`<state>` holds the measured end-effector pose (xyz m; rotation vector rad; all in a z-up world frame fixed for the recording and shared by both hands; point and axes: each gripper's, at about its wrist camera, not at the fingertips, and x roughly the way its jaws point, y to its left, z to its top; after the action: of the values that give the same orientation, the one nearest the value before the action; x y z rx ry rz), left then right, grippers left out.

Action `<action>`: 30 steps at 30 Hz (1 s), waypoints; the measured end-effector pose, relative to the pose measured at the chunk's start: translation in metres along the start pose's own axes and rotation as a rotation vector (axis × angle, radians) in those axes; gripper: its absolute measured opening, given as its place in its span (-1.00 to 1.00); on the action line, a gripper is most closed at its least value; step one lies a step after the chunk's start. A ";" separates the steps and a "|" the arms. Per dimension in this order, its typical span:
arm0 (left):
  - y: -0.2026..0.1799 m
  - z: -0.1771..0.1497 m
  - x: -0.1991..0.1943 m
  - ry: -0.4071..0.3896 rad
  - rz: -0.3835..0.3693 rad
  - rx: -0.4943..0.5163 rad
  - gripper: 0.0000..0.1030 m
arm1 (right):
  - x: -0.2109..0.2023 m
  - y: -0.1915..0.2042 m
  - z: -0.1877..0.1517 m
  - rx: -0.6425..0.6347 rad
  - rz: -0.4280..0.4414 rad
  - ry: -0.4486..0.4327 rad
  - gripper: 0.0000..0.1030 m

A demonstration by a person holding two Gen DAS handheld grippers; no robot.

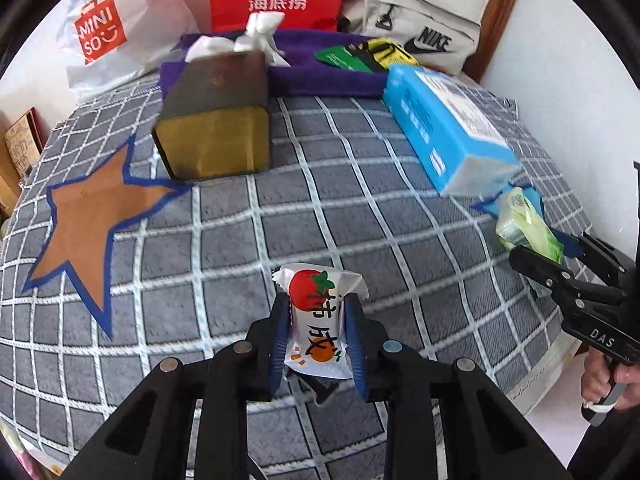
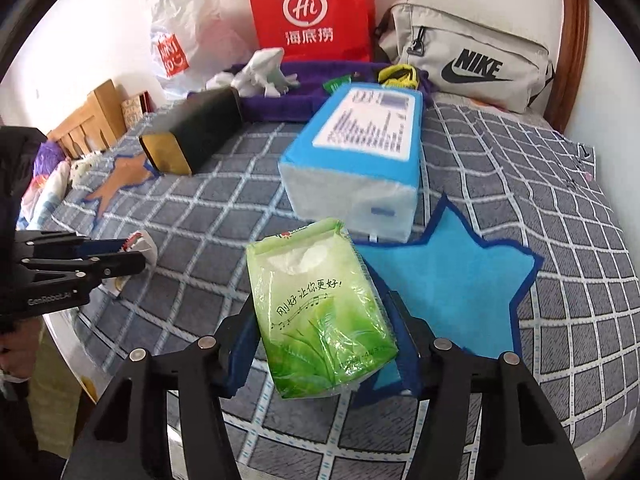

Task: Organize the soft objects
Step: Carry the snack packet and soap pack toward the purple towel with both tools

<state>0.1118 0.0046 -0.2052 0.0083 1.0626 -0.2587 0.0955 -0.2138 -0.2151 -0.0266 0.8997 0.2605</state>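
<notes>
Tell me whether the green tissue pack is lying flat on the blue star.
No: the right tool holds the green tissue pack up beside the blue star.

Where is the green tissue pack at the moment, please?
The green tissue pack is held in the right gripper, above the blue star, just before the blue tissue package.

Two tools: the left tool (image 1: 318, 330) and the right tool (image 2: 326, 344). One white snack packet (image 1: 318, 320), one green tissue pack (image 2: 320, 312), one blue tissue pack (image 2: 356, 156) and one dark tissue box (image 1: 216, 120). Two star patches: one orange star (image 1: 92, 216), one blue star (image 2: 452, 276). One purple towel (image 1: 320, 68). Three bags: one red bag (image 2: 316, 12), one white plastic bag (image 1: 108, 28), one grey pouch (image 2: 468, 56).
</notes>
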 end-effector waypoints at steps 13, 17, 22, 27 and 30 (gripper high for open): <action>0.022 0.044 -0.018 -0.064 -0.015 -0.088 -0.50 | -0.013 -0.002 0.042 0.028 0.036 -0.064 0.14; 0.027 0.060 -0.025 -0.095 -0.004 -0.109 -0.50 | -0.015 -0.003 0.060 0.035 0.048 -0.084 0.14; 0.033 0.077 -0.030 -0.119 -0.008 -0.129 -0.50 | -0.013 -0.003 0.082 0.029 0.054 -0.102 0.14; 0.035 0.097 -0.032 -0.134 -0.002 -0.134 -0.50 | -0.007 -0.010 0.108 0.046 0.059 -0.128 0.14; 0.037 0.113 -0.032 -0.143 -0.008 -0.141 -0.50 | -0.002 -0.012 0.120 0.049 0.060 -0.136 0.14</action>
<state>0.2021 0.0319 -0.1267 -0.1390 0.9370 -0.1881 0.1895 -0.2100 -0.1392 0.0632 0.7718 0.2927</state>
